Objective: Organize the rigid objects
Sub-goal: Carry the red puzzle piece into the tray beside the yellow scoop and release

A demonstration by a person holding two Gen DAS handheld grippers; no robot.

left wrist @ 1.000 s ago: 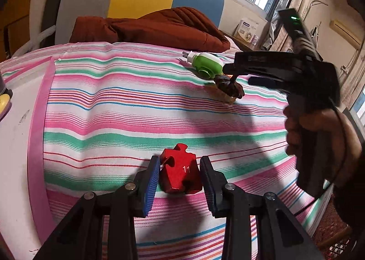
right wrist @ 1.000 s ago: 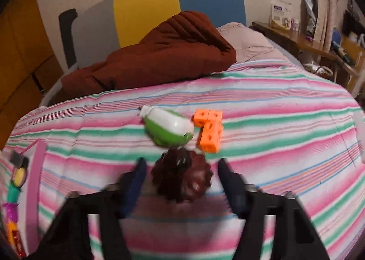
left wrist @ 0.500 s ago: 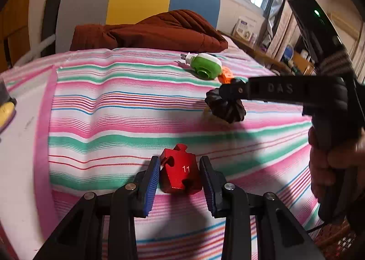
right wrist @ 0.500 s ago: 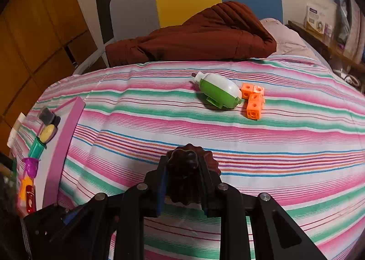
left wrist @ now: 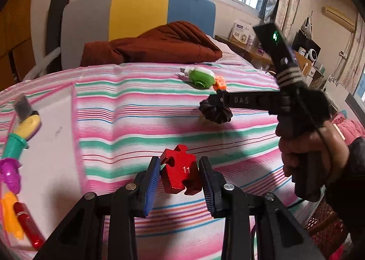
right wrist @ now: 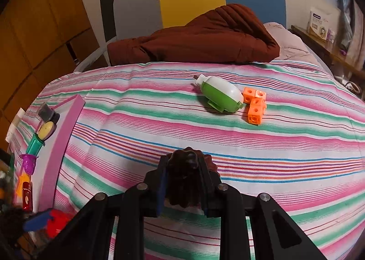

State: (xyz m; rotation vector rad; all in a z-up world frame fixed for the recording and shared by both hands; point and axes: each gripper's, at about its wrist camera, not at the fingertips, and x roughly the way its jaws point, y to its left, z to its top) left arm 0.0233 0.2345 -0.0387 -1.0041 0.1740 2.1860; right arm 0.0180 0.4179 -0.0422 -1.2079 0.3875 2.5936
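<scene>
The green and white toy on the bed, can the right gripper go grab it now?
Probably not yet. The right gripper is already shut on a dark brown ridged piece, so it has no room. The way to the green and white toy over the striped sheet looks free.

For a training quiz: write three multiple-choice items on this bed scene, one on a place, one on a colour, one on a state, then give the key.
1. Where do the orange cubes lie?
A. beside the green and white toy
B. in the pink tray
C. on the brown blanket

2. What colour is the puzzle piece marked 11?
A. blue
B. red
C. yellow

3. What is the right claw doing?
A. standing open over the bedspread
B. gripping the dark ridged object
C. gripping the orange cubes

Key: 1 A, the cubes touch the toy's side on the stripes. 2 B, it shows red between the left claw's blue pads. 3 B, its fingers press both sides of the dark object.
</scene>
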